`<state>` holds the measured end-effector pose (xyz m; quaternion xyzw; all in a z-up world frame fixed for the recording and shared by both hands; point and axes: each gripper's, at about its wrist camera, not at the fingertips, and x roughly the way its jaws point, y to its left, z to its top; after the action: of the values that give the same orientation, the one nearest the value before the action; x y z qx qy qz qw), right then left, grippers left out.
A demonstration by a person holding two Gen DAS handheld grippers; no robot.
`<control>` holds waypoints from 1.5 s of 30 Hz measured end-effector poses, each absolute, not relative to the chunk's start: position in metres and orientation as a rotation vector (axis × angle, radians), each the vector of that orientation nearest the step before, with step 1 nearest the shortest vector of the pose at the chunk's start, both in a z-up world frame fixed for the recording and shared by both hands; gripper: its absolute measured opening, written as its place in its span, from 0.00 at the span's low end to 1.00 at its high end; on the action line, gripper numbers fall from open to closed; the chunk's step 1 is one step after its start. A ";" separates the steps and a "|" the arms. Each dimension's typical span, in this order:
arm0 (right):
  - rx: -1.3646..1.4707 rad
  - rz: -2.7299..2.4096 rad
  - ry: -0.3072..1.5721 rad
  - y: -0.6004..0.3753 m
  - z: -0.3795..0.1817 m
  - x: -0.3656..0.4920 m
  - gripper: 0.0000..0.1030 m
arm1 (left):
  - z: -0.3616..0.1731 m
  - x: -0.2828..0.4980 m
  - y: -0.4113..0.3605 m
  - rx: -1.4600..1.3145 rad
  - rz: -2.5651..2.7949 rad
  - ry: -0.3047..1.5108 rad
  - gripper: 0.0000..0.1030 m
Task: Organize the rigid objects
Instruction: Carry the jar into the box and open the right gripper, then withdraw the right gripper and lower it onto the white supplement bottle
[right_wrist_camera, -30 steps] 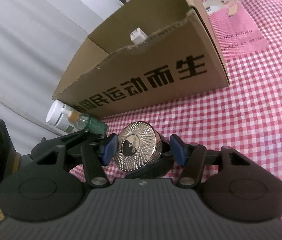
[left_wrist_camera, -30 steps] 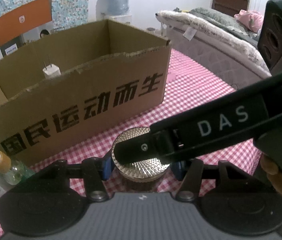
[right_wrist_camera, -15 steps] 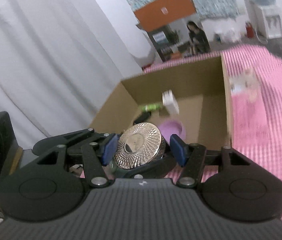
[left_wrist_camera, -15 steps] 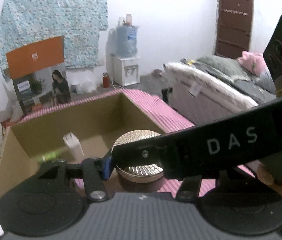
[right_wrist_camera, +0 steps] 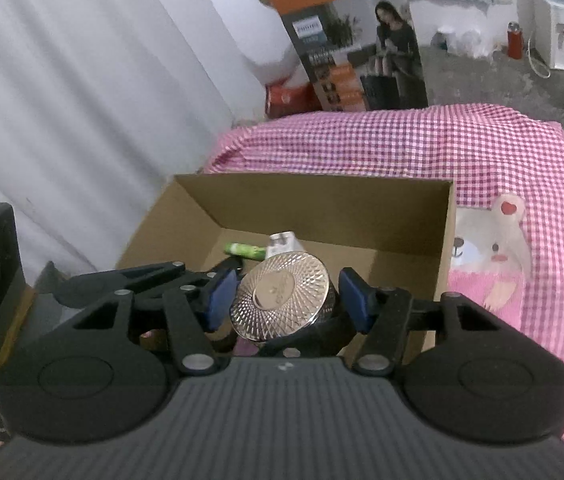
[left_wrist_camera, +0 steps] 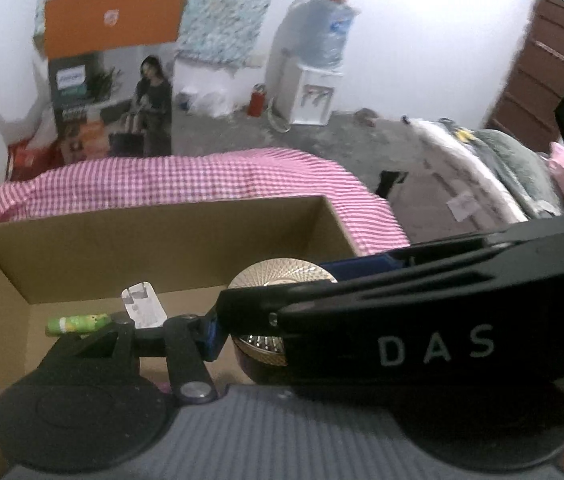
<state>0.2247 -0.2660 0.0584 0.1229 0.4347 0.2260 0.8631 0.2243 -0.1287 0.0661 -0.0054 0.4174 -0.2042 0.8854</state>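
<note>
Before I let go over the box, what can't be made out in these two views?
- Left wrist view: the right tool crosses in front of the left tool, hiding its far finger and much of the jar. The left grip is unreadable.
- Right wrist view: the jar's lid hides the box floor beneath it.
- Right wrist view: a purple thing is mostly hidden behind the tool body.

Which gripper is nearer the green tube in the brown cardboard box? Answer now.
Left, probably. The left gripper has a finger beside the green tube; the right gripper comes at the gold-lidded jar from the opposite side.
</note>
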 end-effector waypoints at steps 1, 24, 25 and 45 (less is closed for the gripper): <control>0.254 0.476 0.923 -0.266 0.055 0.230 0.54 | 0.063 0.230 -0.129 -0.021 -0.414 0.878 0.56; 0.127 0.431 0.930 -0.253 0.023 0.285 0.48 | 0.047 0.254 -0.141 -0.018 -0.356 0.918 0.59; 0.134 0.431 0.921 -0.255 0.024 0.283 0.48 | 0.050 0.252 -0.141 -0.021 -0.361 0.914 0.61; 0.335 0.486 0.513 -0.277 0.114 0.066 0.76 | 0.120 0.082 -0.091 0.045 -0.555 0.668 0.87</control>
<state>0.0656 -0.2769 0.1143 0.1635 0.2501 0.2370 0.9244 0.0822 -0.0905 0.1202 0.0220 0.3235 -0.2686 0.9070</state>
